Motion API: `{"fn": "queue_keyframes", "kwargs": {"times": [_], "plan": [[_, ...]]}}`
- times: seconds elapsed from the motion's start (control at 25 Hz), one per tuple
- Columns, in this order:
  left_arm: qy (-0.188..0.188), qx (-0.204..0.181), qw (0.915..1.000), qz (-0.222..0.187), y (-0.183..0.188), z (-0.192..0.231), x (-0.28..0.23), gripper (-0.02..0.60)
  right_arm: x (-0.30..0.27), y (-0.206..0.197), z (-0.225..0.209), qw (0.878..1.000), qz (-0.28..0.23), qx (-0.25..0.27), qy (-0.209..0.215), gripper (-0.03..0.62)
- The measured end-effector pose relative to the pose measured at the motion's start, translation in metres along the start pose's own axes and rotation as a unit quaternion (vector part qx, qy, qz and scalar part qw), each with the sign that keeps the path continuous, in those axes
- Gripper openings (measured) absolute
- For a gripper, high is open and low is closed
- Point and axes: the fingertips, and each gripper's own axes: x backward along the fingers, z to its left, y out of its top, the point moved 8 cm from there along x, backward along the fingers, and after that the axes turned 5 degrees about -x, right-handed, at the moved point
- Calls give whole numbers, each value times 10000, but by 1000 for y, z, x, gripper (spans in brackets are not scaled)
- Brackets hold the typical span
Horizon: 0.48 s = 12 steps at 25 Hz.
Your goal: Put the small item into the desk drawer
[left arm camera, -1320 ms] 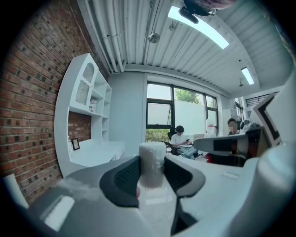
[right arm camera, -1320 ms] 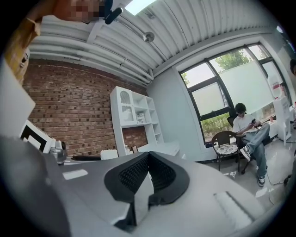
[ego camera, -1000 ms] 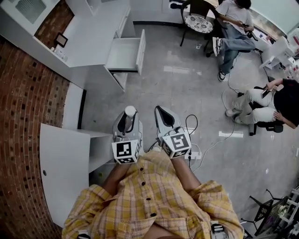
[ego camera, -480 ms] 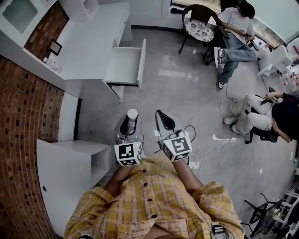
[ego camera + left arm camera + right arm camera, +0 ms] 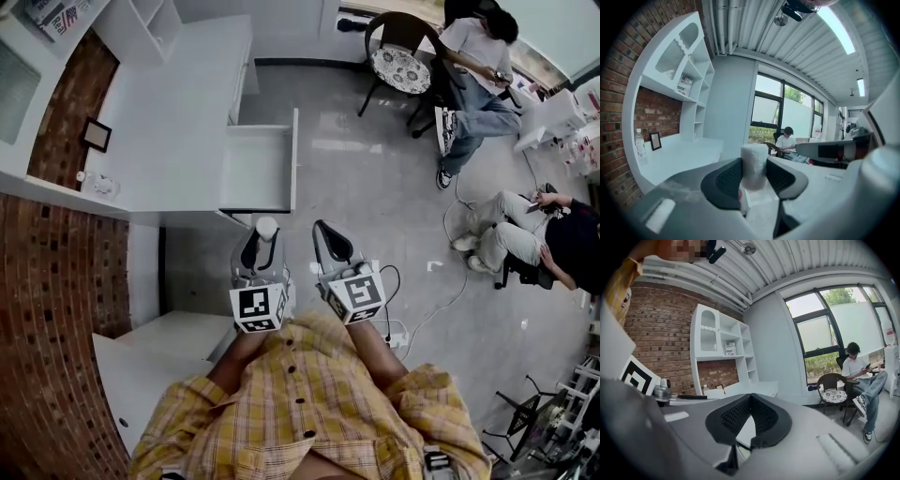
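Observation:
My left gripper (image 5: 260,236) is shut on a small white foam-like block (image 5: 265,227), which stands up between the black pads (image 5: 727,175) in the left gripper view, where the block (image 5: 754,165) fills the gap. My right gripper (image 5: 325,233) is shut with nothing in it; its pads (image 5: 736,415) meet at the tips. The open white desk drawer (image 5: 260,170) juts from the white desk (image 5: 173,112) just ahead of both grippers. Its inside looks bare.
A picture frame (image 5: 95,134) and a small bottle (image 5: 103,186) stand on the desk by the brick wall (image 5: 56,272). A low white cabinet (image 5: 159,366) is at my left. Two seated people (image 5: 478,56) and a chair (image 5: 397,42) are to the right; cables (image 5: 412,300) lie on the floor.
I have walked toward the desk: the open drawer has come nearer to both grippers in the head view. The grippers keep their pose and the left still holds the block.

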Motion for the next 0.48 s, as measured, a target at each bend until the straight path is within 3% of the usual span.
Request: {"fn": "queue_keyframes", "kwargs": {"times": [0.24,0.48], "plan": [[-197,19,9998,89,16,56,-49,169,-64,12,-3,9994,23,-79,-328,-2],[-359,104,9991,213,16,80,-76,169,-96,16,-7,9984,83,-114,-544,-2]]}}
